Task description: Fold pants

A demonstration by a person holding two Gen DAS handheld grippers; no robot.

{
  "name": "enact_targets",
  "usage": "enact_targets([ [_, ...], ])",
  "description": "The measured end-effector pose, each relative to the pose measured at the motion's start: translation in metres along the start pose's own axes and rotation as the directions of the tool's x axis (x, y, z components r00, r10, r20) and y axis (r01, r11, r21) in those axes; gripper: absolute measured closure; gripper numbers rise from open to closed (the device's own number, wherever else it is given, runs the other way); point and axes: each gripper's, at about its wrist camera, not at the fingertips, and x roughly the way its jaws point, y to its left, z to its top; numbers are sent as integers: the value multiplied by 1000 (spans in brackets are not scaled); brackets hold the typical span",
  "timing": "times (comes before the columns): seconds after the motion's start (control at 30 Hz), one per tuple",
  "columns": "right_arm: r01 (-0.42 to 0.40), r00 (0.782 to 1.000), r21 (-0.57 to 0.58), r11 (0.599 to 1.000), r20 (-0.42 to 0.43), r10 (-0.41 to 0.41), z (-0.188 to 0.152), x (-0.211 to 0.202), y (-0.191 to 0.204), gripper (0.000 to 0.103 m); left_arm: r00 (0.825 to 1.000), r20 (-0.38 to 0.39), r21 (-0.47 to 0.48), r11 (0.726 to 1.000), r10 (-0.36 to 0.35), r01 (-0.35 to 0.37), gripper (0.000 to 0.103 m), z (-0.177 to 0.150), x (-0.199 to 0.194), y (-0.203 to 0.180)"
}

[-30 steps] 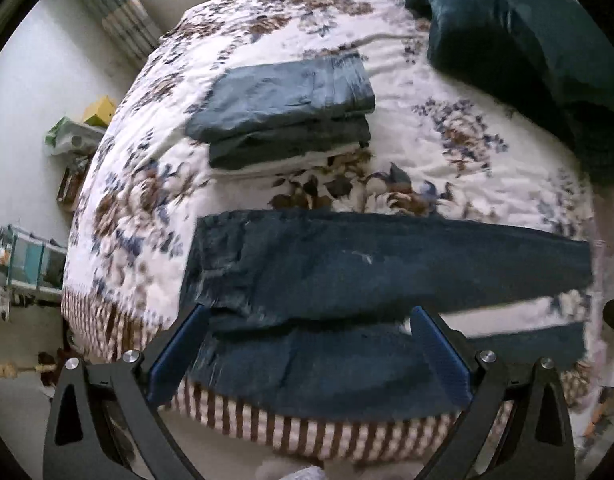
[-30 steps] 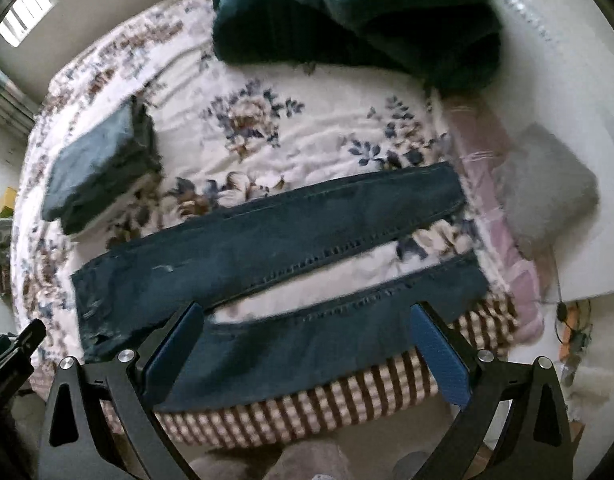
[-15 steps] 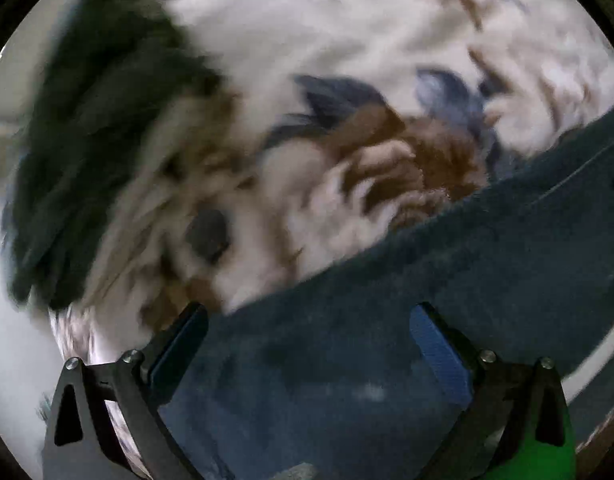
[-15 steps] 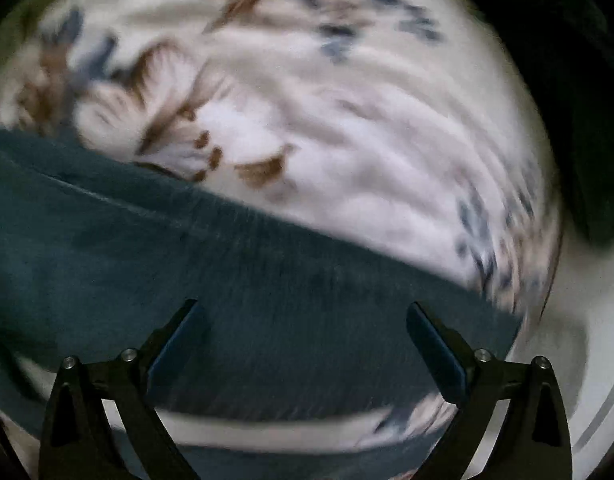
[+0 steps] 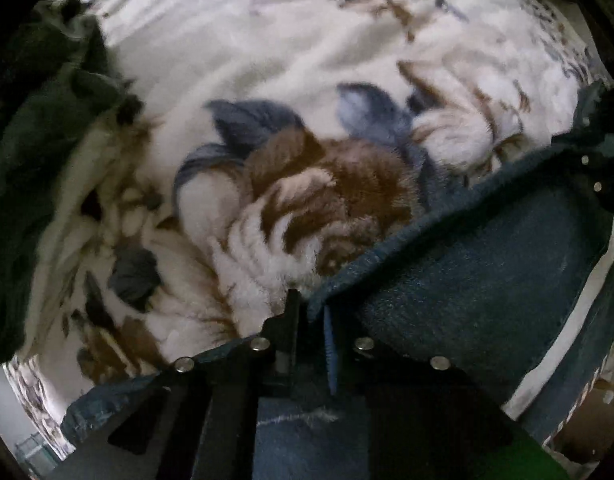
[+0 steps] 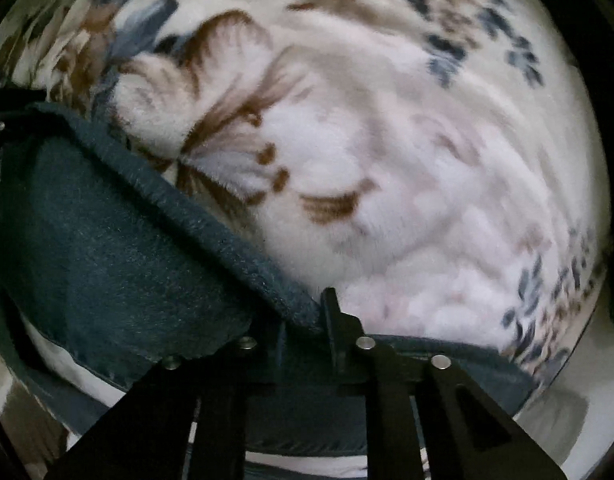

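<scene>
Left gripper (image 5: 313, 312): jaws pressed together on the far edge of the dark blue jeans (image 5: 487, 264), pinching a raised fold of denim. The jeans spread to the right of and beneath the jaws, over the floral fleece blanket (image 5: 291, 80). A dark green cloth (image 5: 31, 128) lies far left of the jaws; its kind cannot be told.

Right gripper (image 6: 321, 312): jaws likewise closed, pinching the upper edge of the jeans (image 6: 119, 256), which runs from upper left down into the jaws. Ahead of the jaws lies the blanket (image 6: 407, 168).
</scene>
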Motion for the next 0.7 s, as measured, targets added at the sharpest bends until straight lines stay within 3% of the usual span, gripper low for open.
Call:
enact_targets([
  [0.17,16,994,90,996,104,-25,-34,-25,3,95,995,93,-99,995,30,-20,98,-41,-55,-7],
  [0.3,33,982,127,991,182,-56,-65,-58,15,95,988,156,-210,977,4,29,98,-87,-105,-12],
  [0.37,24,973,150,988,225,-57,-96,-85,13,95,984,178,-290,954,-26,78,98,-124,-125,-21],
  [0.5,18,961,176,984,270,-66,-154,-121,36,96,981,173,-437,885,-90,158,98,-140,-107,-55],
  [0.6,27,959,185,982,274,-78,-209,-120,71,96,981,120,-541,819,-152,193,98,-187,-97,-88],
  [0.7,27,970,190,981,233,-71,-247,-95,102,96,983,71,-573,800,-168,179,99,-204,-73,-108],
])
